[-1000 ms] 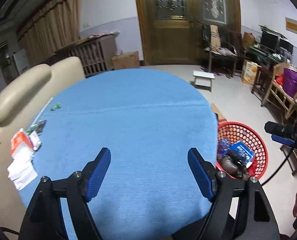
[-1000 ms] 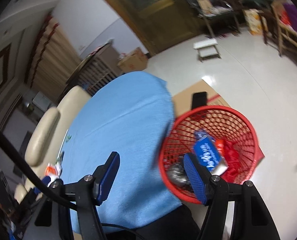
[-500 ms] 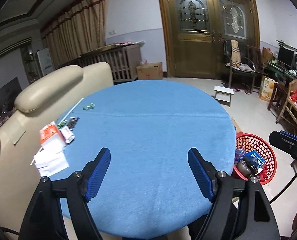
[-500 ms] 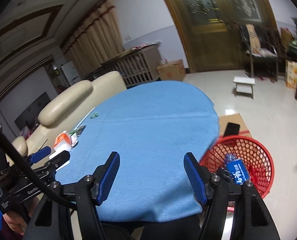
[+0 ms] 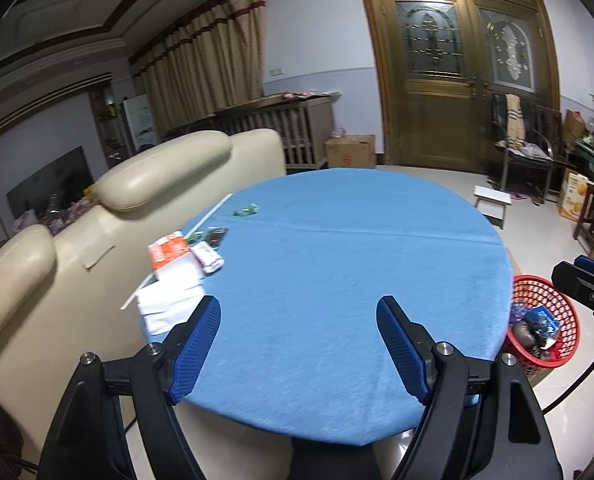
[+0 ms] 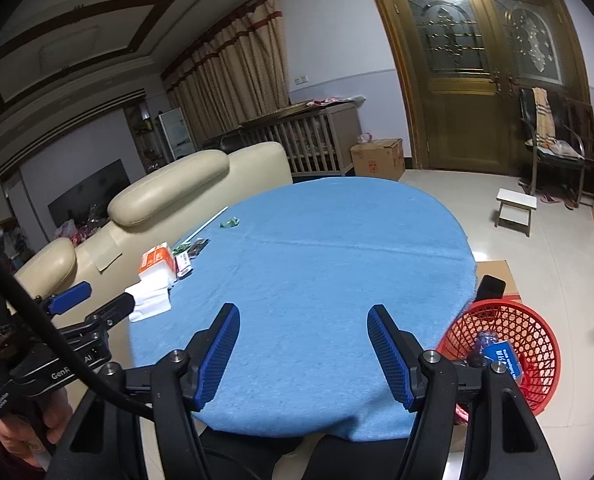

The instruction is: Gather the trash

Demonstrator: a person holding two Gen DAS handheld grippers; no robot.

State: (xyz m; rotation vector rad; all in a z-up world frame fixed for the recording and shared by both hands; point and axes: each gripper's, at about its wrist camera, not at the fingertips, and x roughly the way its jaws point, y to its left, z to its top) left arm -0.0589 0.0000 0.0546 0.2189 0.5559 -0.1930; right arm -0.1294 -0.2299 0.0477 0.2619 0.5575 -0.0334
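Both tools [image 5: 299, 320] empty; trash [image 5: 173, 258] far-left.

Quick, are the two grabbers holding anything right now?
Left gripper: open, holding nothing.
Right gripper: open, holding nothing.
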